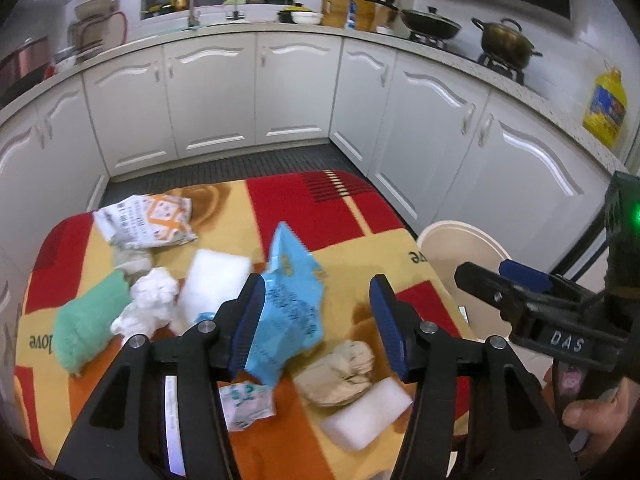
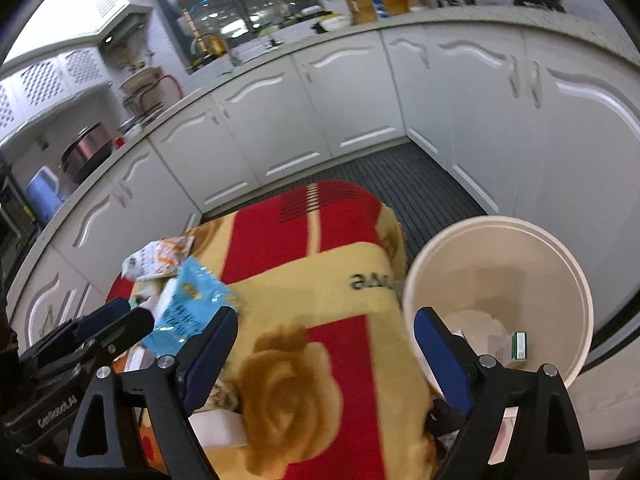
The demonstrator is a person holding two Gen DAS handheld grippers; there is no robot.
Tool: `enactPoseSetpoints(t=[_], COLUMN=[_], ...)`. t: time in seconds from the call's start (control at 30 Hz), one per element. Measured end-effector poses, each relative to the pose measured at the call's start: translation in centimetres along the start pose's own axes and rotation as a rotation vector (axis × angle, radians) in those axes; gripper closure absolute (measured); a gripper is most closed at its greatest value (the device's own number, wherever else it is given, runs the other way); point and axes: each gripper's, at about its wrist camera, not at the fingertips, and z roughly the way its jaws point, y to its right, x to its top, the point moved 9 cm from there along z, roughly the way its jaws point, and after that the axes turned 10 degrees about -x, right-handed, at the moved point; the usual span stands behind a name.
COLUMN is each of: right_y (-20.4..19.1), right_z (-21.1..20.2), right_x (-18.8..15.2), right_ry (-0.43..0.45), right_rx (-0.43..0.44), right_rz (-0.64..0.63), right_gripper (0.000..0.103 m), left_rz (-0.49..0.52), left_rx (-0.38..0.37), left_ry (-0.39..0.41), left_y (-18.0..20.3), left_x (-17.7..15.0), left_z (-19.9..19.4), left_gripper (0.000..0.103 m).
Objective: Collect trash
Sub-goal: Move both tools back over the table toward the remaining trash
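Wrist views over a table draped in a red-and-yellow blanket point(image 1: 352, 236). My left gripper point(image 1: 320, 320) stands with its jaws wide; the blue wrapper point(image 1: 290, 300) lies against the left blue pad, while the right pad is clear of it, so I cannot tell whether it is gripped at all. Toward the blanket's left edge I see a green cloth point(image 1: 86, 326), a white crumpled tissue point(image 1: 150, 306) and a white foam block point(image 1: 214, 284); a printed packet point(image 1: 148, 220) lies near the far left corner. A brown paper wad point(image 1: 340, 372) and a second foam block point(image 1: 366, 410) sit near the near edge. My right gripper point(image 2: 324, 344), jaws wide and empty, hovers at the blanket's right edge, beside the cream bin point(image 2: 500, 240), which holds paper scraps and a small green box point(image 2: 520, 346).
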Motion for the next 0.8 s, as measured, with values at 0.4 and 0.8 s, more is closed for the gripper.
enactPoseSetpoints(t=[0.4,0.8], right_y=[-6.1,-10.0], right_z=[-0.1,1.2], right_x=[-0.7,-2.1], right_ry=[0.002,-0.048], right_rx=[0.048,0.088], right_rz=[-0.121,-0.191], right_gripper=[0.014,0.013], left_rz=[-0.104,-0.214], left_rx=[0.033,0.114], left_ry=[0.035,0.053], left_y=[-5.8,-14.9], left_x=[-0.9,-3.7], left_z=[-3.2,-7.1], left_gripper=[0.049,0.038])
